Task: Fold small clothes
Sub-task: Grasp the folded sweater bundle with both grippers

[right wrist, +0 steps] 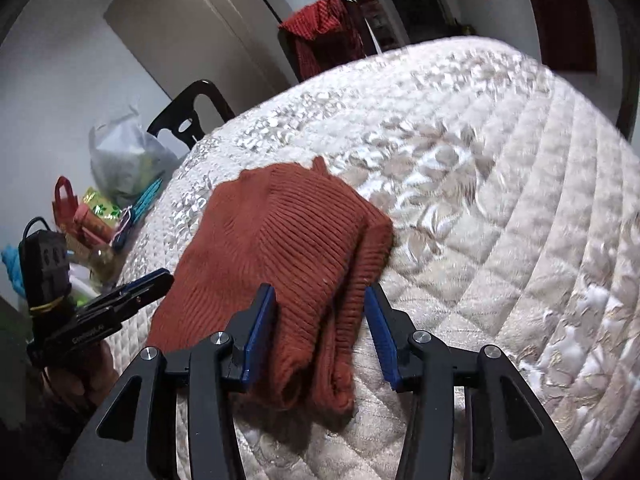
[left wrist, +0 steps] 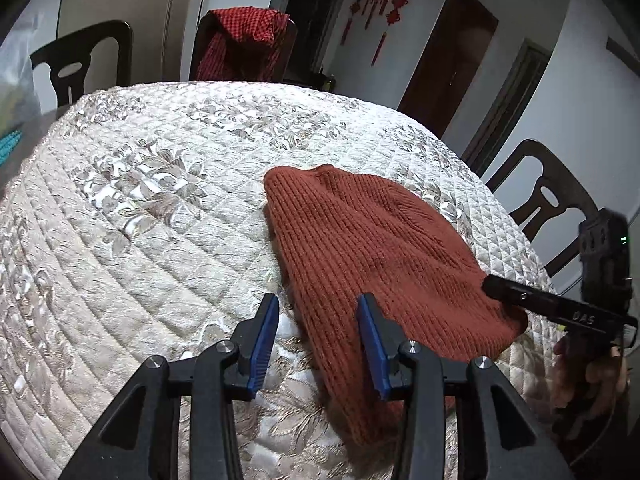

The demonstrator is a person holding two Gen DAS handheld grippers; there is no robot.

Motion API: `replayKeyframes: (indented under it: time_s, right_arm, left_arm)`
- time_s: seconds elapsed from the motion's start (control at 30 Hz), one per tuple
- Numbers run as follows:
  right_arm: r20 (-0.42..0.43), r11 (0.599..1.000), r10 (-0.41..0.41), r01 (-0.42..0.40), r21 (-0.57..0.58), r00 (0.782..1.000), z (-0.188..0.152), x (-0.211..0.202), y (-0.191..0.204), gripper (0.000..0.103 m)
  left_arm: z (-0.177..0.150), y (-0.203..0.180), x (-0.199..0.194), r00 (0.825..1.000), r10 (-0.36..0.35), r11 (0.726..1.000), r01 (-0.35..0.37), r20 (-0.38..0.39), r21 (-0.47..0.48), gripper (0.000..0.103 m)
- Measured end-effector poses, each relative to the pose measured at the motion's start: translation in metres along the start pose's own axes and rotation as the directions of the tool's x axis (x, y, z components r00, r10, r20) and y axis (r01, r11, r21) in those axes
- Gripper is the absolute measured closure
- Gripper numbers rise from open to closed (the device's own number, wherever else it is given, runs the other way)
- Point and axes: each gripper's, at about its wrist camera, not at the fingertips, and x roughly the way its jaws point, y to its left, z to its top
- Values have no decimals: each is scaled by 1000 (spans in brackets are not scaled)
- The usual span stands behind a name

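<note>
A rust-red ribbed knit garment [left wrist: 372, 248] lies folded on the quilted cream table cover [left wrist: 140, 200]. My left gripper [left wrist: 318, 308] is open above its near left edge, and nothing is between the jaws. In the right wrist view the same garment [right wrist: 288, 240] shows with a doubled fold on its right side. My right gripper [right wrist: 320, 300] is open and straddles the garment's near end without closing on it. Each gripper shows in the other view: the right one [left wrist: 496, 284] at the garment's right edge, the left one [right wrist: 160, 278] at its left edge.
Dark wooden chairs [left wrist: 548, 200] stand around the table; one has a red checked cloth [left wrist: 240, 40] draped over it. A plastic bag [right wrist: 124, 160], gift bags and small items sit off the table's left side. The table cover's edge curves away on all sides.
</note>
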Motion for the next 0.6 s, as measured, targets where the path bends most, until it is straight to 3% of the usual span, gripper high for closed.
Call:
replayKeyframes:
  time_s: [0.1,0.37,0.6]
  right_arm:
    - [-22,999,26,-25,39,999,4,9,-8,49]
    - [-33,994,96,-94,54,995,3,10,-10,49]
    - [-61,990,132,-129,53,989,0,15,-8,56]
  left_arm:
    - [2,-2,9,1000,-17,1000,16,-15,-12,56]
    - [1,-4,20,998,-62,997,61,-30,-37,53]
    - [-1,-1,26,993,-109,993,106,-51,-57,52]
